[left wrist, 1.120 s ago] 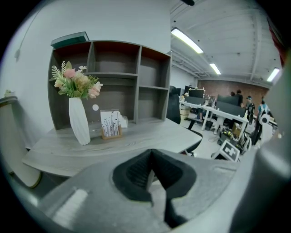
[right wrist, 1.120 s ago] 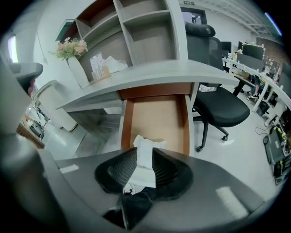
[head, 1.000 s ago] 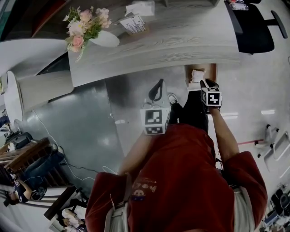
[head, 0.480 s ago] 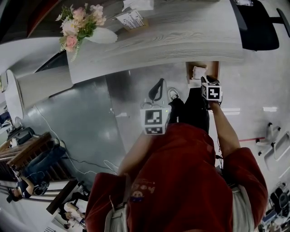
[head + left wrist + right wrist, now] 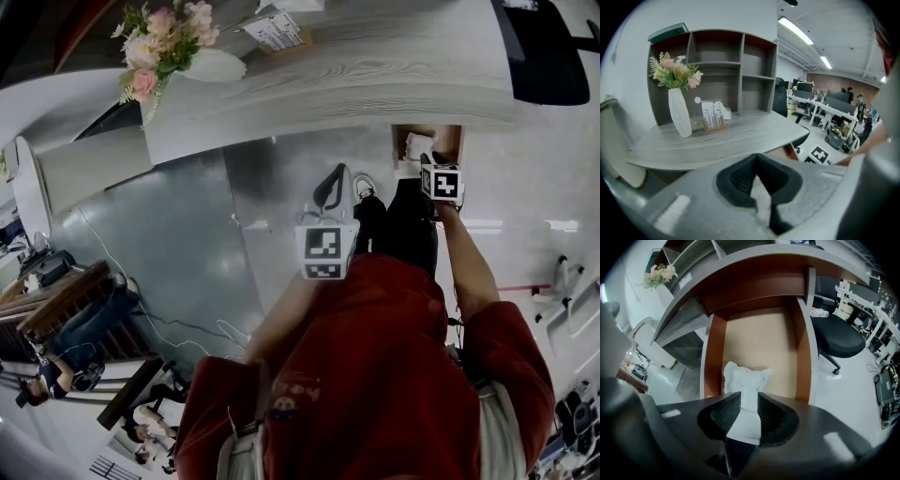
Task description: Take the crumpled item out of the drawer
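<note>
Head view: left gripper (image 5: 330, 184) hung above the floor, apart from the desk (image 5: 375, 75). Right gripper (image 5: 428, 161) was at the open drawer (image 5: 454, 141), against the paper (image 5: 415, 146).

Left gripper view: jaws were closed tip to tip, empty. A vase (image 5: 679, 112) stood on the desk.

Right gripper view: jaws were clamped on the crumpled white paper, which was inside the drawer by its left wall.

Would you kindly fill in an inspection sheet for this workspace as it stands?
Surface: grey wood-grain desk, open drawer beneath it.
Job's things: crumpled white paper lies in the drawer.
Clutter: vase of flowers and card holder on the desk.
Grippers: right gripper, fingers closed on the paper; left gripper shut, empty, held away.
Cables: white cable across the floor.
Surroundings: black office chair, shelving, seated person.
</note>
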